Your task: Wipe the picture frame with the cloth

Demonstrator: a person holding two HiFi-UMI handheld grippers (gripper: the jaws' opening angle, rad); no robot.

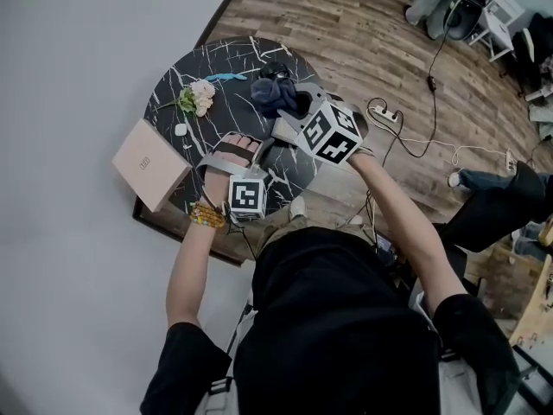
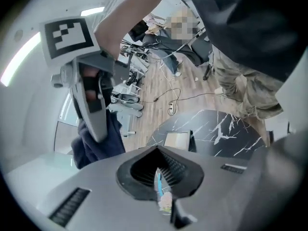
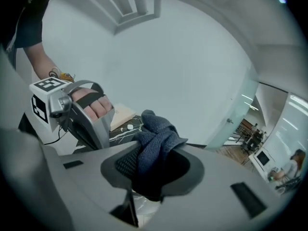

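**Cloth in the tongs, frame not yet wiped**

Dark blue cloth [image 3: 155, 137] is bunched between the jaws of the right gripper [image 3: 150, 177], which are pressed onto it. A thick fold stands up out of the pinch. In the head view it hangs over the far middle of the round black marble table [image 1: 177, 83].

The left gripper [image 2: 160, 184] has its jaws pressed together with nothing between them. It sits lower and nearer, over the near part of the table.

The picture frame [image 1: 149, 161], a pale pinkish slab, is at the table's left edge close to the wall. It is well apart from the cloth, and neither tool touches it. A flower sprig [image 1: 197, 98] lies on the far left of the table, between the cloth and the frame's side.

This looks like the step of carrying the cloth to the frame, with wiping not yet begun. The next move calls for swinging the right gripper left and nearer, so the loose fold meets the frame's face. The left gripper would likely need to steady the frame, since a push near the edge could slide it off.
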